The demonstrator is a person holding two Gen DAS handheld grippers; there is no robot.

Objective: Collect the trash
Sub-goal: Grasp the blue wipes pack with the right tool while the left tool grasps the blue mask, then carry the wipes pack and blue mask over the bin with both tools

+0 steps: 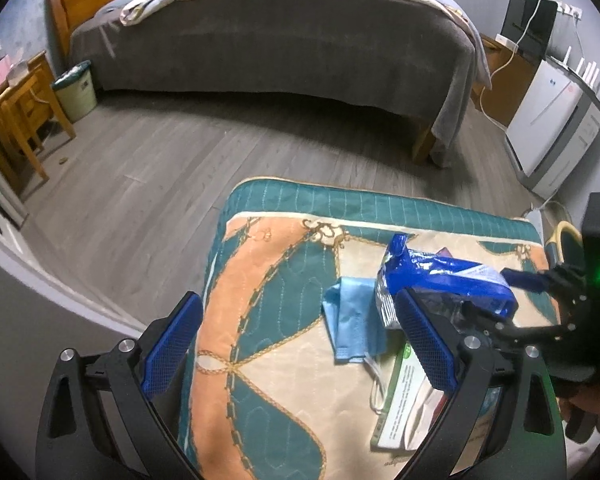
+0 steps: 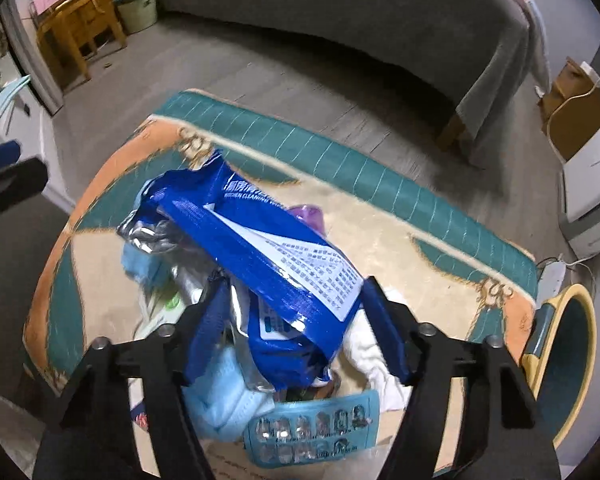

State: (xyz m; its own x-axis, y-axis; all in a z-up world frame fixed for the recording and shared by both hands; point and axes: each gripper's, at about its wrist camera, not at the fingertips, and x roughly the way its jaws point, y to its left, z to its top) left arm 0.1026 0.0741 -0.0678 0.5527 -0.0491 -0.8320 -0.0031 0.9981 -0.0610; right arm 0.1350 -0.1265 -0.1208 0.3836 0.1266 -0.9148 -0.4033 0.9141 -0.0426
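Observation:
A pile of trash lies on a quilted teal and orange cushion (image 1: pixel 260 280). On top is a blue wipes packet (image 2: pixel 284 256), tilted up at its far end. My right gripper (image 2: pixel 296 288) has a pad against each side of the packet's near end. Under it lie a light blue face mask (image 2: pixel 228 396), a blister pack (image 2: pixel 312 432) and a white cloth (image 2: pixel 376 360). In the left wrist view my left gripper (image 1: pixel 298 300) stands open just above the cushion, with another face mask (image 1: pixel 348 320) between its fingers, untouched. Its right finger covers part of a green and white packet (image 1: pixel 396 400).
A lined waste bin (image 1: pixel 76 88) stands on the grey wood floor by the bed (image 1: pixel 280 48), beside wooden furniture (image 1: pixel 16 120). A white appliance (image 1: pixel 548 120) is at the right wall. A teal and yellow seat (image 2: pixel 568 360) sits right of the cushion.

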